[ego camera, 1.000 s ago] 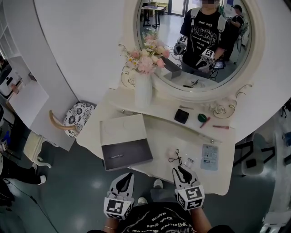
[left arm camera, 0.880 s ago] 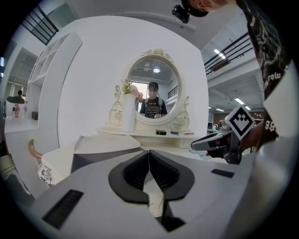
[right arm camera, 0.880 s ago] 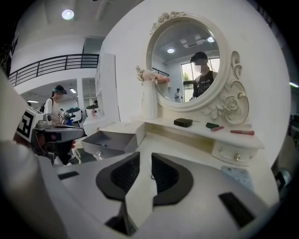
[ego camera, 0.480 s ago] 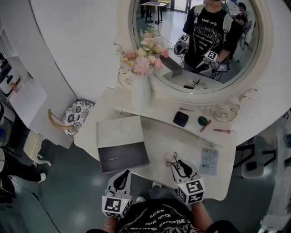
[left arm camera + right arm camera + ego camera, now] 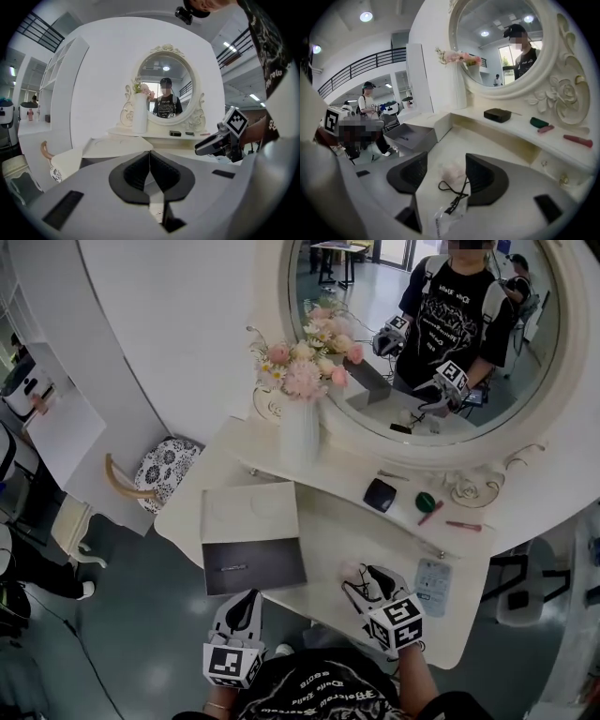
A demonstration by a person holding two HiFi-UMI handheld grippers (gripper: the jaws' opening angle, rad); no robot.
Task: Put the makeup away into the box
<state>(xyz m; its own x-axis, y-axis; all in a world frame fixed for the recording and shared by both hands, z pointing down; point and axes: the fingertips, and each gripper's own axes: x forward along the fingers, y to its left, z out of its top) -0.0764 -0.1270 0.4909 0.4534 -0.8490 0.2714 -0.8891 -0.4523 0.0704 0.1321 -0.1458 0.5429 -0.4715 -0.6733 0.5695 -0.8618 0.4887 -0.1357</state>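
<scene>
Curving beneath a carved oval mirror [image 5: 555,381], the glossy cream desk [image 5: 328,521] carries a rectangular grey box [image 5: 255,565], open at its front left. The right gripper [image 5: 446,171], its jaws just opened wide, straddles a soft pink puff [image 5: 452,172], a black wire-looped tool [image 5: 457,190] and a clear packet [image 5: 440,220] with unreadable print, gripping none. The left gripper [image 5: 150,154] is closed and empty.

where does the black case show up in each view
Head view: black case on the raised shelf, right of centre.
Left gripper view: black case small, mid-frame, on that shelf.
Right gripper view: black case just right of centre, on the shelf.
Shared landmark: the white vase, left of the case in every view.
</scene>
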